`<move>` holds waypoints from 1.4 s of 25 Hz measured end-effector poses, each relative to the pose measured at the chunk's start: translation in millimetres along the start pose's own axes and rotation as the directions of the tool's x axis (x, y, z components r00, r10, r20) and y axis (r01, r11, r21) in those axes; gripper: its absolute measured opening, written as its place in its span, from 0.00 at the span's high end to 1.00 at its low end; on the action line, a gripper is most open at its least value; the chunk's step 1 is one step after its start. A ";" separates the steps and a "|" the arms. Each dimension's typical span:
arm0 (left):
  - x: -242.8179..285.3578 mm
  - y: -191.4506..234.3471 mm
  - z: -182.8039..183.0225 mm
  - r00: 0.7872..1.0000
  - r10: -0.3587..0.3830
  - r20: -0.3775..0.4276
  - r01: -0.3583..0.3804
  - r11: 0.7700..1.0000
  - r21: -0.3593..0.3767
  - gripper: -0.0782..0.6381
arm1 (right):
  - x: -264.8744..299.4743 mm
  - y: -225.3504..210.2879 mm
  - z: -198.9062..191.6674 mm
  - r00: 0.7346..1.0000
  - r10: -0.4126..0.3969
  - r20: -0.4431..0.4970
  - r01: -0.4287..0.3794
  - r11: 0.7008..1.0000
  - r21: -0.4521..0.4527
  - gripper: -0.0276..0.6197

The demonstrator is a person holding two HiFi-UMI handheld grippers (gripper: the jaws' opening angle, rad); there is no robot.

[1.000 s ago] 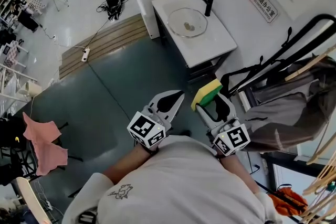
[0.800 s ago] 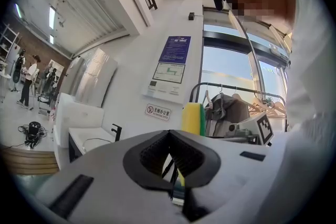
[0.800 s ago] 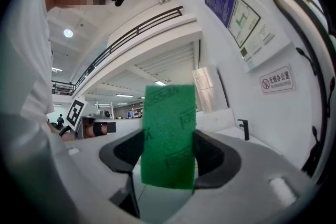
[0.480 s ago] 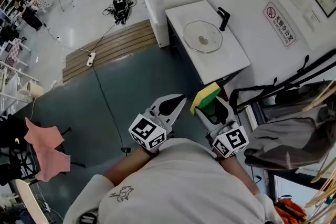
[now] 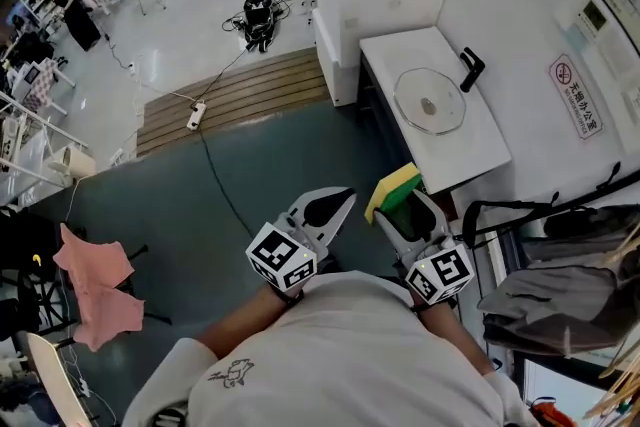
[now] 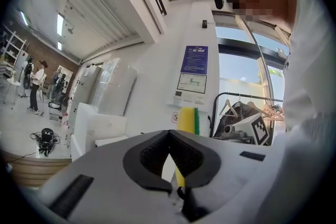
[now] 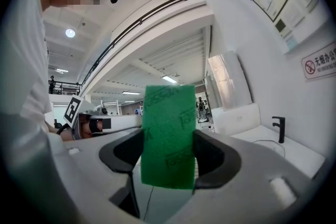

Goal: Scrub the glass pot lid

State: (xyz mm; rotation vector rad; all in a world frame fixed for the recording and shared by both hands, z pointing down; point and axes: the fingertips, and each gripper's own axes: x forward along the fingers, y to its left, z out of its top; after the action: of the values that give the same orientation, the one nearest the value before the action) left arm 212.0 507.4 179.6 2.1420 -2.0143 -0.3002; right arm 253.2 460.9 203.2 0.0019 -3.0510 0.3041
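The round clear glass pot lid (image 5: 430, 101) lies flat on the white rectangular sink counter (image 5: 478, 158), just beside the black faucet (image 5: 468, 68) on the side away from the wall. Whether it sits in a basin or on the flat top cannot be told.

**Handling (judgement).** Treat the lid as rigid, brittle and fairly heavy for its size. It is likely to be slippery once wet, and it will not flex under scrubbing pressure but may skate across the counter. The small dark knob at its centre is the only raised feature, so take hold there or pin the rim from above. Avoid striking the faucet with the rim.

**Orientation.** The lid is circular, so it has no long axis in plan. Its axis through the knob appears to point straight up, with the knob uppermost.

**Grippers.** Both are well apart from the faucet, on the near side of the counter, over the dark grey floor (image 5: 250, 185).
- The right gripper (image 5: 400, 200) is clamped on a yellow-and-green rectangular sponge (image 5: 392, 185), soft and compressible, with the green abrasive face toward its camera.
- The left gripper (image 5: 340, 202) has its jaws together with nothing between them, so it is free to steady the lid.
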 end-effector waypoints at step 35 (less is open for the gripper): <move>151.4 198.9 23.6 0.994 0.105 -0.013 -0.105 0.994 -0.041 0.89 | 202.6 -166.0 22.3 0.991 0.121 -0.062 -0.120 0.993 0.016 0.50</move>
State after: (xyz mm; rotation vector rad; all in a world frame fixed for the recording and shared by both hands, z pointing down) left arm 23.4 344.1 207.8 2.0006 -2.0872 -0.3106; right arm 50.9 295.0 229.3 -0.1883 -2.9921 0.3237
